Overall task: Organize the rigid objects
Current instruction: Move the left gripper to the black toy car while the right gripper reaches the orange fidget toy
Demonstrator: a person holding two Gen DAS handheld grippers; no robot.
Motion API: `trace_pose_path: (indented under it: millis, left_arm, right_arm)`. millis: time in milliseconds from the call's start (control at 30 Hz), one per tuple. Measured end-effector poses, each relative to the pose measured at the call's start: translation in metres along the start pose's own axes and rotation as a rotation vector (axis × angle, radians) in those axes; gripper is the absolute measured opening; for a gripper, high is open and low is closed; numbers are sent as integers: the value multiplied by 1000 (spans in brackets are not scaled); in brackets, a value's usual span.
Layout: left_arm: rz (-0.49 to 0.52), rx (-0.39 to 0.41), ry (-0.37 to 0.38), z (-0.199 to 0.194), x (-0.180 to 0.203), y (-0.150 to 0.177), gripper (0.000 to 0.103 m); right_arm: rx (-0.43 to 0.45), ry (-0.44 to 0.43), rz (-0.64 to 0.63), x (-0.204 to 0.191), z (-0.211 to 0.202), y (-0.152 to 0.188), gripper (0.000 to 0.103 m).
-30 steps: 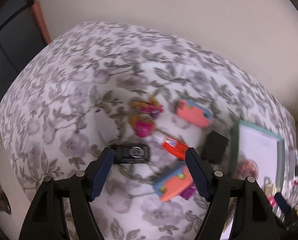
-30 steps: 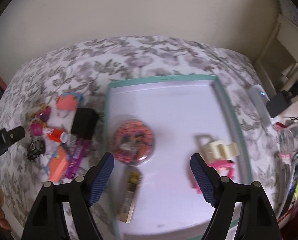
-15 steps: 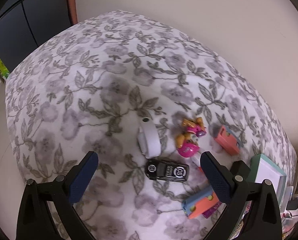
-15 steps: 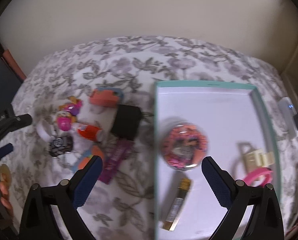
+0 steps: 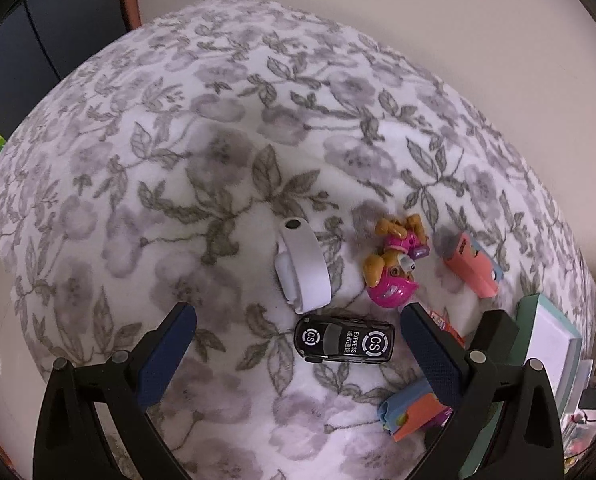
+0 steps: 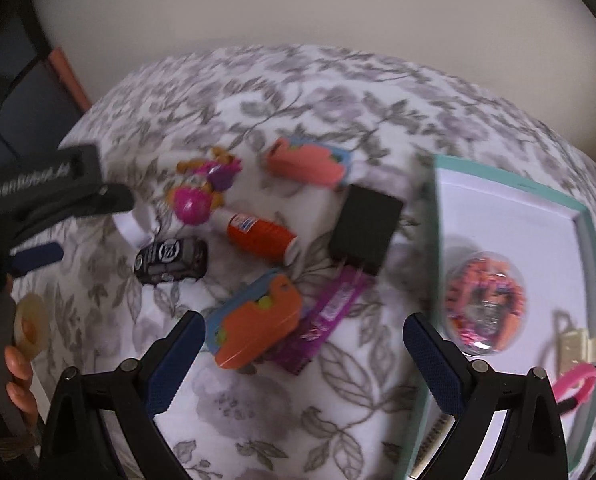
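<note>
My left gripper hangs open over the floral cloth, with a black toy car lying between its fingers and untouched. Beyond the car are a white band and a pink pup toy. My right gripper is open above an orange-and-blue toy that rests on a purple packet. The right wrist view also shows the car, an orange bottle, a black charger block and a salmon toy. A blue pad of the left gripper shows at the left.
A teal-rimmed white tray on the right holds a clear ball with pink contents, a beige clip and a pink piece. A person's hand is at the lower left. The cloth's far half is bare up to the wall.
Both grippers have opened wider. The left one has shifted so the car now lies between its fingers. The right one has moved left, from over the tray to over the loose toys.
</note>
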State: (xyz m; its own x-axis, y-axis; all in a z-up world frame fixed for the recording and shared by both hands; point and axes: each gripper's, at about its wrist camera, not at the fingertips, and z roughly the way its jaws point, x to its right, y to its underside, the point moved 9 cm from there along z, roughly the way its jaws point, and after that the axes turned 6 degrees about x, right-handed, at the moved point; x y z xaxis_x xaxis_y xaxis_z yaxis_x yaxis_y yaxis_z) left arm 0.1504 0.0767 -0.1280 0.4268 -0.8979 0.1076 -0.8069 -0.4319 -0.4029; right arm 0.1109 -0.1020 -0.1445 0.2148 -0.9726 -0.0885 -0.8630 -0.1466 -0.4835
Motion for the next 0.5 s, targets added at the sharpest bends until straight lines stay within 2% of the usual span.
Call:
trace_pose_path:
  millis: [300,500]
  left_arm:
    - [53,-100,43,30,16,12,102]
    - [94,-128,69,40,31,20,102]
  right_arm:
    - [-50,-58,-33,-12,28,13,101]
    - [-38,-79,-46,-18,34,12,101]
